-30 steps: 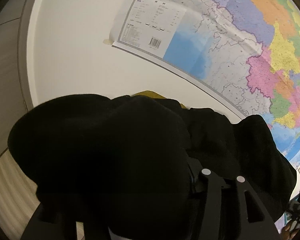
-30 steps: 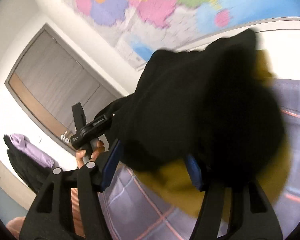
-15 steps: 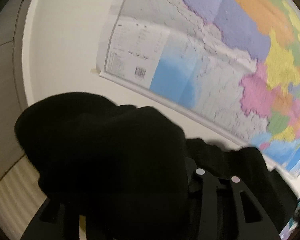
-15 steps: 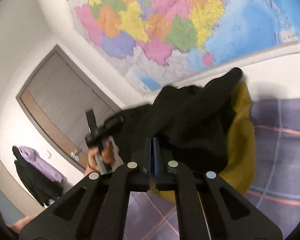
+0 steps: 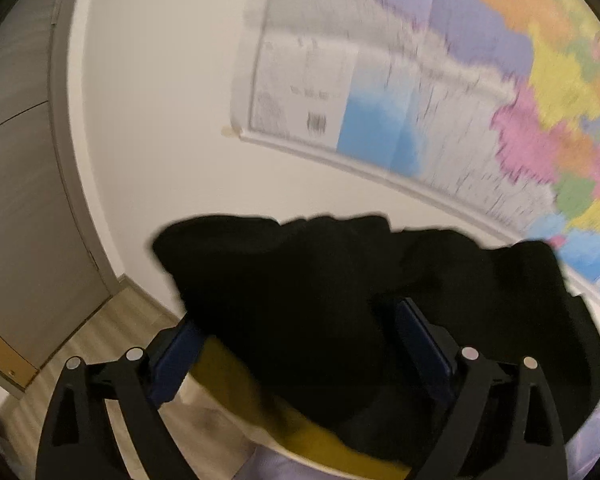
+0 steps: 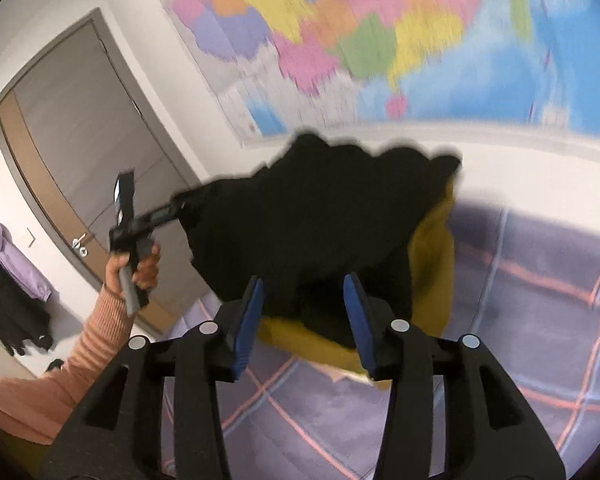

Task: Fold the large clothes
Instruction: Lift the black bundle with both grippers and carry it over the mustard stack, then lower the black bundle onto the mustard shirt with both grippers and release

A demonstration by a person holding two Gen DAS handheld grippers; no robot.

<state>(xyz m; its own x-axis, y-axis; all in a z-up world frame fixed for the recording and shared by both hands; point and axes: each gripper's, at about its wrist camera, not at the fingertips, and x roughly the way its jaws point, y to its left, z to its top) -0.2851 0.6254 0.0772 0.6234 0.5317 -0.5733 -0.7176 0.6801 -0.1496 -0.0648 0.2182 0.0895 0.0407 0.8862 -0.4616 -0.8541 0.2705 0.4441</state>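
In the left wrist view our left gripper [image 5: 296, 344] has its jaws opening, already wide, and the black garment [image 5: 340, 292] bulges between the blue pads in the lower middle of the frame; we see no pad pressing it. A mustard-yellow cushion [image 5: 260, 408] shows under the cloth. In the right wrist view our right gripper [image 6: 304, 320] is also opening, jaws at a middling gap, with the garment's near edge hanging between them, free of the pads. The garment sits in the frame's centre over the cushion on a purple plaid bed cover [image 6: 540, 320]. At left, our left hand [image 6: 140, 272] grips its handle. A coloured wall map [image 6: 360, 40] fills the top.
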